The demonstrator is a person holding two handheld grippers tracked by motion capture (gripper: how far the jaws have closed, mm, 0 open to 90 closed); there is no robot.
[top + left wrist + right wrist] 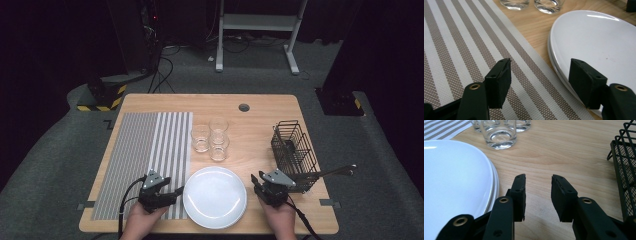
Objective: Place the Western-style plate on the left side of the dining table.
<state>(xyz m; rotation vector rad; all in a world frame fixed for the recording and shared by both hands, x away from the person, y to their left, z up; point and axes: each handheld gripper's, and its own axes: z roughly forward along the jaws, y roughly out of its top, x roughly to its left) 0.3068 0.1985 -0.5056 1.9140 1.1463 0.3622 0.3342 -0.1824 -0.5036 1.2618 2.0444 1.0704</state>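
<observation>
Two hand-held grippers flank a stack of white plates [215,197] at the near edge of a wooden table [260,107], the left gripper [176,192] with its jaws spread wide and straddling the plates' left rim, one jaw over the striped placemat [145,150], the other over the white surface. The right gripper [256,184] hovers just off the right rim above bare wood, its jaws parted more narrowly and holding nothing. A clean lift looks to call for the left jaws to go lower and bite the rim squarely, with the right gripper steadying the opposite edge so the stack does not slide. The gripper views reveal a second rim under the top plate, which from above reads as a single dish. The high view alone takes in three glasses [210,137] behind the plates and a wire basket [294,152] with cutlery [336,171] at the right.
</observation>
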